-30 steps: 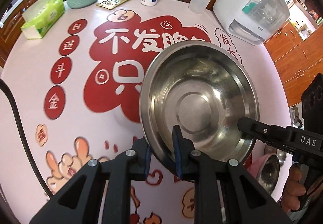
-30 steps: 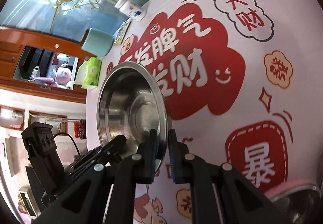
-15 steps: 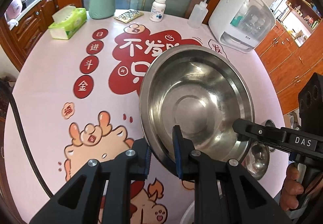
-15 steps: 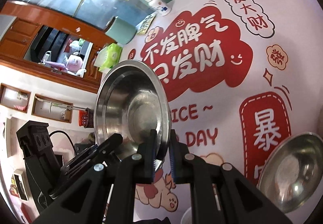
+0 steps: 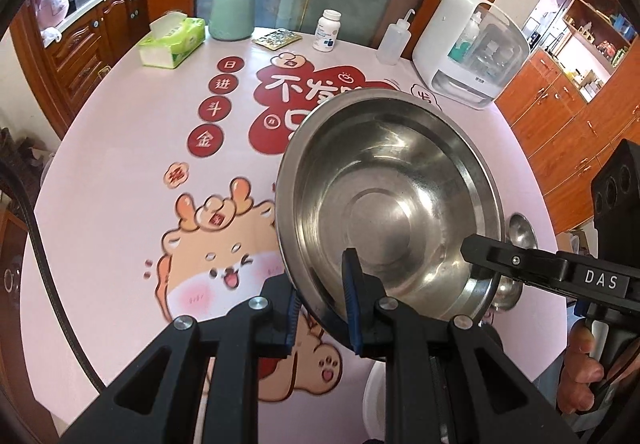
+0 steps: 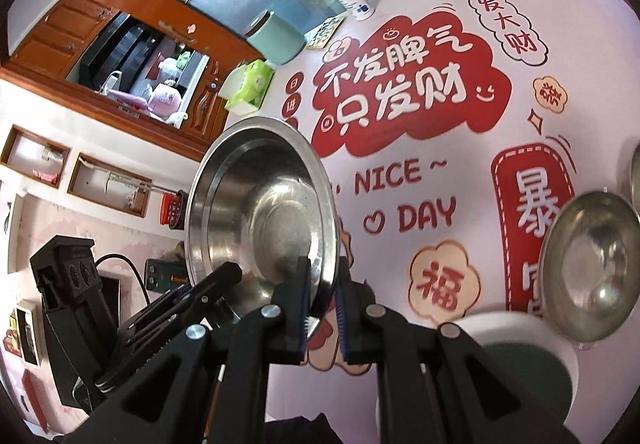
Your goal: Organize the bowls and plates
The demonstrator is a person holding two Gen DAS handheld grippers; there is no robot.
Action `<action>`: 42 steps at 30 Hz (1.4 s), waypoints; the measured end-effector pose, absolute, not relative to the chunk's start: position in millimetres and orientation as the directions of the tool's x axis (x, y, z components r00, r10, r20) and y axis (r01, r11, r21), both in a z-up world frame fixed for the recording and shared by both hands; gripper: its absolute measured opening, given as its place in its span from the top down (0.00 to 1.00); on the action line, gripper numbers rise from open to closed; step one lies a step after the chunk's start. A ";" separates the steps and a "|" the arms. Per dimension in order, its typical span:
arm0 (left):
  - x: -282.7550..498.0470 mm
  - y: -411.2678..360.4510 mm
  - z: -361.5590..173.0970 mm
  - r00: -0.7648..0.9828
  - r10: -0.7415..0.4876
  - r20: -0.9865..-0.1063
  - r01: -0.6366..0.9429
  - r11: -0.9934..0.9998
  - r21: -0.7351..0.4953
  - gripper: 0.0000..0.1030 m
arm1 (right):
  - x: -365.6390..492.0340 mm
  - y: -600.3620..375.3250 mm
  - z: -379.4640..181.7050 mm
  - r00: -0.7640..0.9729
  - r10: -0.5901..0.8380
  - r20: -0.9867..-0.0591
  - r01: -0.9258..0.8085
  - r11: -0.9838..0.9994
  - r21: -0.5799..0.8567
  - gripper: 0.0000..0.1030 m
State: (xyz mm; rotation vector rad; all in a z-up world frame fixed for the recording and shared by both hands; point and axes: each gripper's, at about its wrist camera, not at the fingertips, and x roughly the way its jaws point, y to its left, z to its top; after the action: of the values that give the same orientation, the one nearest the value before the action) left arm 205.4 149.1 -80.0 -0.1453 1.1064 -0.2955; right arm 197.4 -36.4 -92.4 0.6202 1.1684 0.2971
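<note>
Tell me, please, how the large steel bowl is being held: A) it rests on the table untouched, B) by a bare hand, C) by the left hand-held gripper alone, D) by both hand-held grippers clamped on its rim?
D: the left hand-held gripper and the right hand-held gripper each pinch the rim of the large steel bowl.

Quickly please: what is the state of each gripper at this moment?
Left gripper: shut on the rim of the steel bowl.
Right gripper: shut on the same bowl's rim, at another spot.
</note>
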 end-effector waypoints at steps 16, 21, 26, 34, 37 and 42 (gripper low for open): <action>128.2 191.8 -97.3 0.380 -0.279 -0.882 0.132 0.960 -0.247 0.83 | 127.6 9.6 -114.9 0.289 0.532 -0.796 0.099 0.810 0.578 0.89; 111.2 203.0 -110.2 0.358 -0.273 -0.893 0.124 0.962 -0.245 0.83 | 113.8 21.2 -126.2 0.254 0.534 -0.807 0.113 0.812 0.573 0.89; 101.3 214.0 -125.6 0.327 -0.271 -0.905 0.122 0.962 -0.244 0.83 | 101.6 32.0 -141.3 0.215 0.529 -0.821 0.130 0.818 0.561 0.89; 91.3 220.4 -156.2 0.255 -0.261 -0.931 0.115 0.964 -0.239 0.83 | 86.1 41.8 -166.1 0.164 0.498 -0.852 0.191 0.831 0.522 0.88; 90.0 220.6 -167.9 0.228 -0.261 -0.938 0.122 0.964 -0.238 0.83 | 79.6 45.2 -174.4 0.144 0.474 -0.868 0.212 0.843 0.495 0.87; 85.7 219.5 -180.0 0.198 -0.255 -0.946 0.143 0.963 -0.229 0.83 | 69.4 49.2 -188.6 0.109 0.452 -0.885 0.247 0.850 0.465 0.86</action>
State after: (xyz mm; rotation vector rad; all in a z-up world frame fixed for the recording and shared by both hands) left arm 85.7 219.5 -180.0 -0.0980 1.3431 -0.2784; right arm 69.4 49.2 -188.6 0.5880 1.4798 0.1643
